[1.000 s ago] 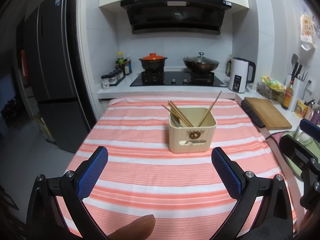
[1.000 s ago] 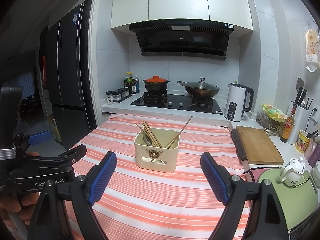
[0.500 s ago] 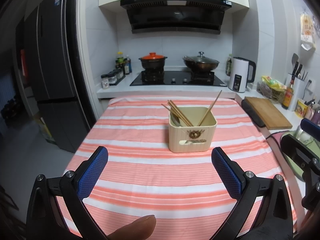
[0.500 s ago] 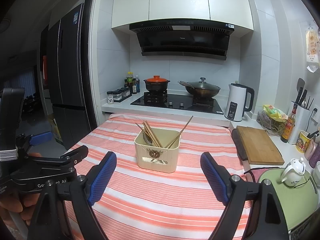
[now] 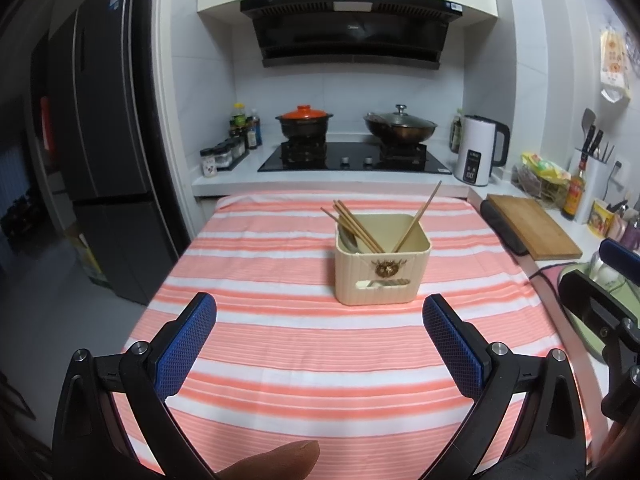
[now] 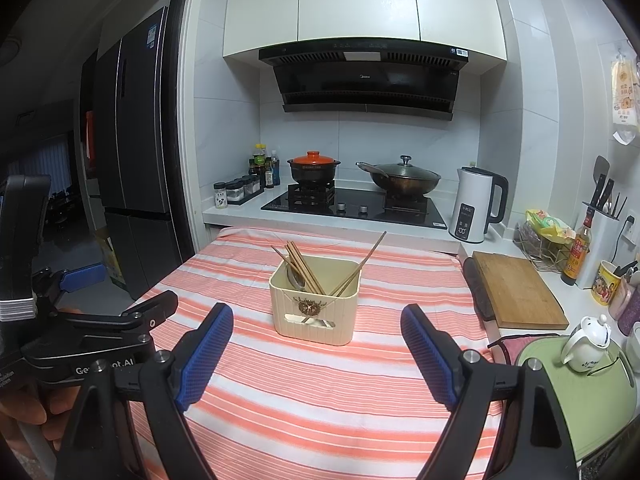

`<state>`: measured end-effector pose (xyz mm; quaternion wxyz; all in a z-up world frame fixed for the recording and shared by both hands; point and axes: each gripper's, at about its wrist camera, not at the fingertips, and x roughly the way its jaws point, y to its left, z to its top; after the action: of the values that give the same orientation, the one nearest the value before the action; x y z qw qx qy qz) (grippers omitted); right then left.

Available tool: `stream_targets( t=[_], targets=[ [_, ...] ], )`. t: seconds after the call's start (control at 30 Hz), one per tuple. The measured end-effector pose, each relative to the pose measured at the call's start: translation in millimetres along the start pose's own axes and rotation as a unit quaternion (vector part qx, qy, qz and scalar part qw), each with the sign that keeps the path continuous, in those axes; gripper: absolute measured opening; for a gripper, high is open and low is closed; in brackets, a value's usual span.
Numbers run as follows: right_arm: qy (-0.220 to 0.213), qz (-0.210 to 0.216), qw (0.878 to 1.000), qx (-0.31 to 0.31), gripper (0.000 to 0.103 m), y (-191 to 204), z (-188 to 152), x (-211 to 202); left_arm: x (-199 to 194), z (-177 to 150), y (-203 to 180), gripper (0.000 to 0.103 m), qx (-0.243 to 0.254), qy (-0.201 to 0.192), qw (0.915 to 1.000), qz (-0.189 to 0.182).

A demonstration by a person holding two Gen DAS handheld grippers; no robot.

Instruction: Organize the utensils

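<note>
A cream utensil holder (image 5: 382,268) (image 6: 316,300) stands on the table's striped cloth (image 5: 280,280) (image 6: 280,400). Several wooden chopsticks (image 5: 356,226) (image 6: 304,266) lean in it, and a metal spoon (image 6: 295,280) rests inside at its left. My left gripper (image 5: 320,312) hovers in front of the holder, open, with nothing between its blue pads. My right gripper (image 6: 316,320) is likewise open and empty, short of the holder. The left tool's body (image 6: 100,320) shows at the right wrist view's left edge.
Behind the table lies a stove (image 6: 352,204) with an orange-lidded pot (image 6: 314,166) and a wok (image 6: 402,180). A white kettle (image 6: 478,210), a cutting board (image 6: 516,288), a teapot (image 6: 586,344) on a green tray (image 6: 580,396) and jars line the right counter. A fridge (image 6: 132,160) stands left.
</note>
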<state>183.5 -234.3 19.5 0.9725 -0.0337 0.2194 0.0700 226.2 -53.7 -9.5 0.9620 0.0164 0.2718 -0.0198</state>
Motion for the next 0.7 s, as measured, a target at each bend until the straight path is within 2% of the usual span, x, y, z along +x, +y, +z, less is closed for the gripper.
stream_targets(
  t=[0.53,0.7],
  targets=[
    [0.0,-0.001,1.0,0.001,0.088,-0.8,-1.0,-1.1,0.8,-0.7,-1.6,0.103,0.001,0.002,1.0,-0.001],
    [0.0,0.0,1.0,0.004,0.088,-1.9,-1.2,-1.3,-1.5,-3.1,0.9,0.103,-0.011,-0.012,0.9998,-0.01]
  ],
)
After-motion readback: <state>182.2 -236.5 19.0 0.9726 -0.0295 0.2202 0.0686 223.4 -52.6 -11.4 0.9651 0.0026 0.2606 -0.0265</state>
